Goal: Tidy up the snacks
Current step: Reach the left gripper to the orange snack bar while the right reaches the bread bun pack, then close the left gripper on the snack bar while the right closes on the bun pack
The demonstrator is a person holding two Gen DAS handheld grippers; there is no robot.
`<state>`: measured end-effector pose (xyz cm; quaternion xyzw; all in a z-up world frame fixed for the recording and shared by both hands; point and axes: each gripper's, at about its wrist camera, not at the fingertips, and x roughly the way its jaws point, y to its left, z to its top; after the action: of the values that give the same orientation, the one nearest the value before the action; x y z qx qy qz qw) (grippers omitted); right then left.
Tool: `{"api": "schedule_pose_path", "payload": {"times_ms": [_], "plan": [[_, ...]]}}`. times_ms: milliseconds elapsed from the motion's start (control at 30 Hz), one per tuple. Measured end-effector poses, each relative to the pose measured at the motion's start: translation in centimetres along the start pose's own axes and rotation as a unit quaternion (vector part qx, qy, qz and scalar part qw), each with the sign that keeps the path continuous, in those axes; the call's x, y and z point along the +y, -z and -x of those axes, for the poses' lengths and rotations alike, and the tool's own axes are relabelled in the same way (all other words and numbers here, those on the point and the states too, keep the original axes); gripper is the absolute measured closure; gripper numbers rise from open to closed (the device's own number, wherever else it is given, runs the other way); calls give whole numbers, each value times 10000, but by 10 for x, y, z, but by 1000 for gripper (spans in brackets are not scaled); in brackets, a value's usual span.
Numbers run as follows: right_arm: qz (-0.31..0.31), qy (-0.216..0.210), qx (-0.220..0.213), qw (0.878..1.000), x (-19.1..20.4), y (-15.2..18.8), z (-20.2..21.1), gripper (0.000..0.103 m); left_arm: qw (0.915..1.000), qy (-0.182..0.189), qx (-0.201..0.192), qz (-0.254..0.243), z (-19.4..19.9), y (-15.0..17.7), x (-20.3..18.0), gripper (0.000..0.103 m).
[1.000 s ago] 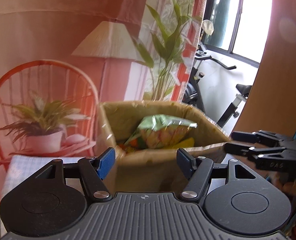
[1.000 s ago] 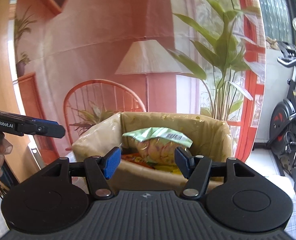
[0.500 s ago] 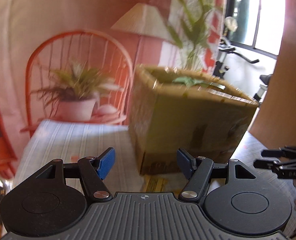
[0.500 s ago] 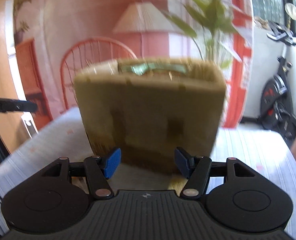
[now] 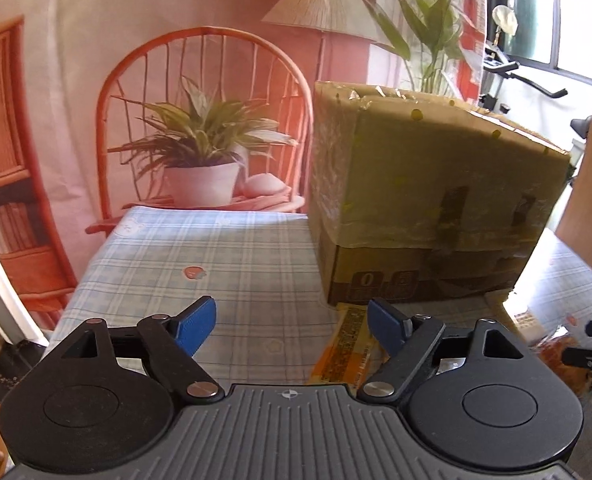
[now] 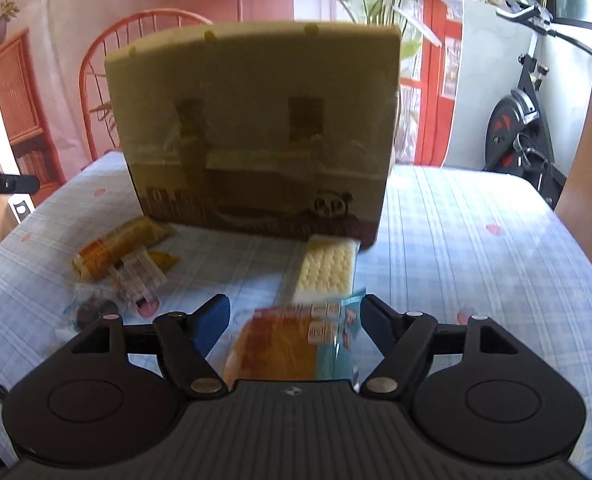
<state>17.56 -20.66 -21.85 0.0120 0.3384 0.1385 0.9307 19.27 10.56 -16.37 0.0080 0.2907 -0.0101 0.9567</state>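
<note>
- Here, a tall brown cardboard box (image 6: 256,128) wrapped in clear tape stood on a table covered with a light blue checked cloth (image 6: 455,232); its top edge was above both cameras, so its contents could not be seen.
- The left gripper (image 5: 292,320), black with blue pads, hung low over the cloth in front of the box's near left corner; its jaws were opening and nothing lay between them.
- A yellow snack packet with small print (image 5: 347,344) lay flat on the cloth just in front of the box, partly behind the right pad in the left wrist view.
- The right gripper (image 6: 294,318) was also opening, and an orange and light blue snack packet (image 6: 296,344) lay on the cloth under the gap between its pads, which did not press on it.
- Just beyond that packet, a pale rectangular pack of cream biscuits (image 6: 327,268) reached to the foot of the box.
- To the left, 1 orange-yellow wrapped snack (image 6: 116,248) lay near the box, with a clear crinkled wrapper (image 6: 140,276) touching it and a small clear packet with dark pieces (image 6: 90,308) just beside.
- A printed backdrop of a red wicker chair (image 5: 204,92) with a potted plant hung behind the table, and an exercise bike (image 6: 527,120) stood at the right.
</note>
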Motion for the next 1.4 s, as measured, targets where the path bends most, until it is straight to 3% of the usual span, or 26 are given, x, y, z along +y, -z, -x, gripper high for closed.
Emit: {"api": "schedule_pose_path", "payload": {"times_ms": [233, 533, 800, 967, 1133, 1200, 1267, 1400], "plan": [[170, 118, 201, 9996, 12, 11, -9, 12, 9997, 108, 177, -127, -13, 6, 1, 18], [486, 291, 440, 9974, 22, 19, -24, 12, 9973, 680, 269, 1, -29, 13, 6, 19], [455, 186, 440, 9978, 18, 21, -24, 23, 9925, 996, 586, -390, -69, 18, -12, 20], [452, 117, 427, 9980, 18, 22, -22, 24, 9888, 1103, 871, -505, -95, 20, -16, 33], [411, 83, 404, 9983, 16, 22, -22, 24, 9863, 1168, 994, -611, -109, 20, -19, 35], [404, 73, 399, 9984, 16, 22, -22, 24, 9849, 1200, 1033, -703, -113, 21, -24, 40], [396, 68, 395, 9984, 16, 22, -22, 24, 9832, 1255, 1089, -758, -117, 21, -26, 60], [378, 56, 386, 9985, 15, 23, -21, 25, 9830, 1290, 1132, -648, -114, 22, -22, 62]]}}
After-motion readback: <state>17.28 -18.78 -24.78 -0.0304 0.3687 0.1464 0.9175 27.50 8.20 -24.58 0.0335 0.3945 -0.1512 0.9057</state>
